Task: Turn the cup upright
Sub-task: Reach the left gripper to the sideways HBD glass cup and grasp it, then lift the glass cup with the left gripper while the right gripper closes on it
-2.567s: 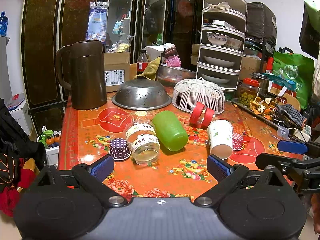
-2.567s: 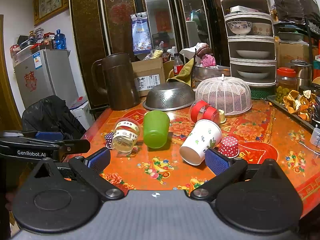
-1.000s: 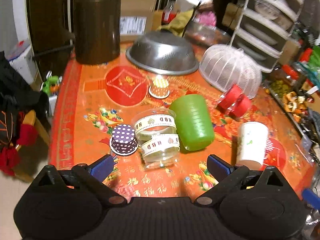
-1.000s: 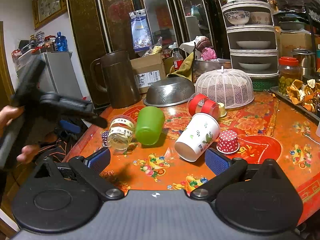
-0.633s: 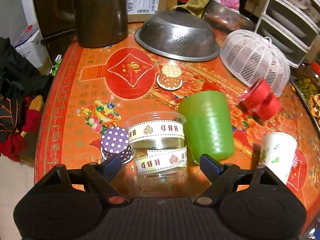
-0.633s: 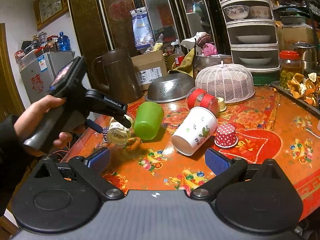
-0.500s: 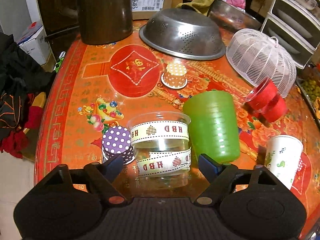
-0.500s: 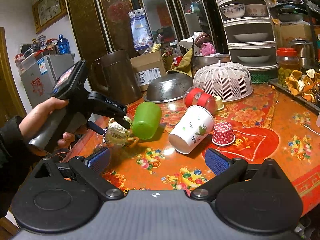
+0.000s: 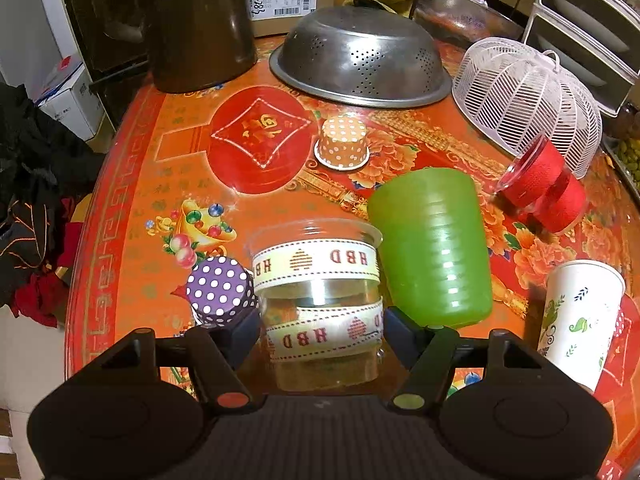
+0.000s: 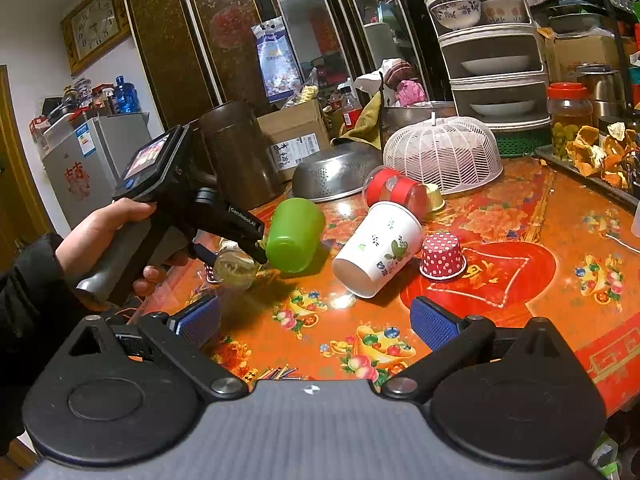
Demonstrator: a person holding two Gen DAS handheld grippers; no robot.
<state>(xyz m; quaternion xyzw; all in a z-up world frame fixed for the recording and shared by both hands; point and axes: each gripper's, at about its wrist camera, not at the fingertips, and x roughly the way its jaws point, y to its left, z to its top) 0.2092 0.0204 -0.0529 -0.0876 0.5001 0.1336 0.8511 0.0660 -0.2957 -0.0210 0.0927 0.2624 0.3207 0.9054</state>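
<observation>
Closing in since moments earlier, the left gripper [image 9: 322, 326] is narrowing its jaws around the clear plastic cup [image 9: 318, 296] lying on its side, pads at or nearly at its walls, readying a flip. "HBD" ribbons are banding the cup, beside the green tumbler [image 9: 434, 246]. "GenRobot.AI" is marking the tool. Nearer than the tumbler, the right gripper [image 10: 316, 322] is hovering wide open, empty.
</observation>
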